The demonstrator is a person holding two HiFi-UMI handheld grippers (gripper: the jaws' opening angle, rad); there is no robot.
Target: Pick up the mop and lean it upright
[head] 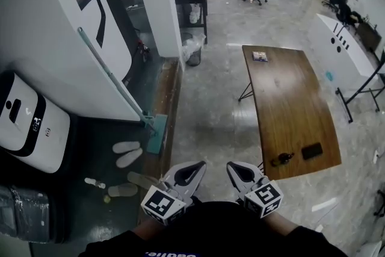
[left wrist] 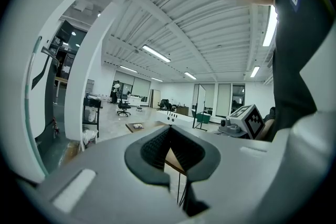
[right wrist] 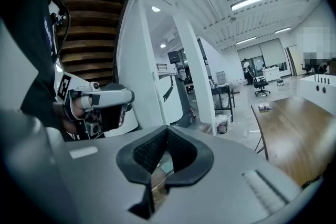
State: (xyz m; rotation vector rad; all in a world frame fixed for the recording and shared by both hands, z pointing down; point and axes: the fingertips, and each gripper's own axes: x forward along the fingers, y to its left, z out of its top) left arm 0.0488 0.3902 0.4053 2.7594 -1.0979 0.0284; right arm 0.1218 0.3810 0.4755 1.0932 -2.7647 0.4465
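Note:
The mop leans upright against the white wall at the left of the head view. Its pale teal handle (head: pixel 111 75) slants down to a teal head (head: pixel 157 132) resting on the floor by a wooden ledge. Both grippers hover low near my body, well short of the mop. My left gripper (head: pixel 200 166) is shut and empty, with its pads (left wrist: pixel 157 144) meeting. My right gripper (head: pixel 231 166) is also shut and empty, its pads (right wrist: pixel 152 149) together. In the left gripper view a thin teal handle (left wrist: pixel 29 113) runs along the wall at the far left.
A long wooden table (head: pixel 289 99) stands to the right, carrying a phone (head: pixel 311 150), a small bottle (head: pixel 281 159) and a book (head: pixel 260 56). Slippers (head: pixel 126 146) lie on the dark floor near the mop. A white appliance (head: pixel 27 120) sits at the left, a bin (head: pixel 194 54) beyond.

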